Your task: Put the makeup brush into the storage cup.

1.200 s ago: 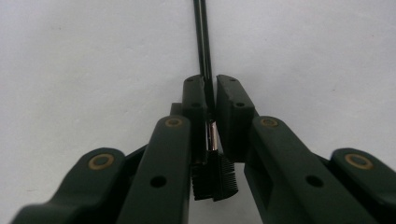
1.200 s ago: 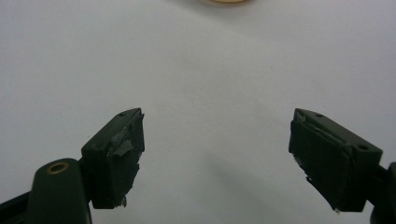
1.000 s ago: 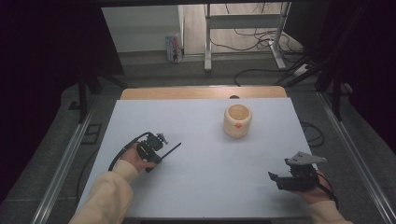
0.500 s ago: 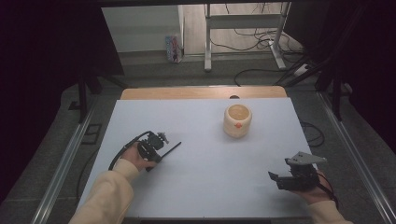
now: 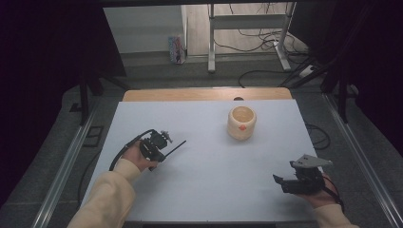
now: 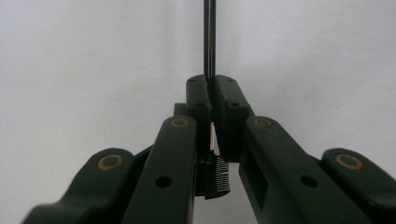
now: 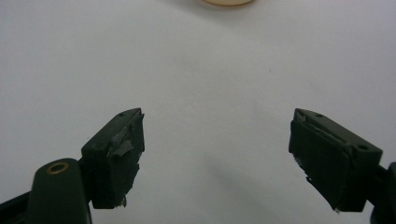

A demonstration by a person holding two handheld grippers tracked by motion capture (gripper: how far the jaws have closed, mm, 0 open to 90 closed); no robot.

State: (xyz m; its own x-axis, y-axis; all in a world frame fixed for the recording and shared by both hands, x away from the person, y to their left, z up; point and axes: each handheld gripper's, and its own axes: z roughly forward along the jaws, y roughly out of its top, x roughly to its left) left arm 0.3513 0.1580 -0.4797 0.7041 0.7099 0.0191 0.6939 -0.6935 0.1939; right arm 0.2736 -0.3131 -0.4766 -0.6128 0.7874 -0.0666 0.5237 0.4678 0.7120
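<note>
My left gripper (image 5: 164, 151) lies low over the white table (image 5: 204, 190) at the left, held by a hand in a cream sleeve. Its jaws are shut on a thin black stick (image 5: 177, 146) that points out to the right and away from me. In the left gripper view the pads (image 6: 198, 93) press together around the stick (image 6: 209, 37), which runs straight up the picture. My right gripper (image 5: 281, 183) rests near the front right of the table, open with nothing between its fingers (image 7: 119, 140). A beige cup (image 5: 242, 122) stands upright at the back centre-right.
A wooden strip (image 5: 204, 94) borders the table's far edge. Metal rails run along both sides. Cables and a stand's legs lie on the floor beyond. The cup's lower edge (image 7: 228, 2) shows at the top of the right gripper view, well ahead of the jaws.
</note>
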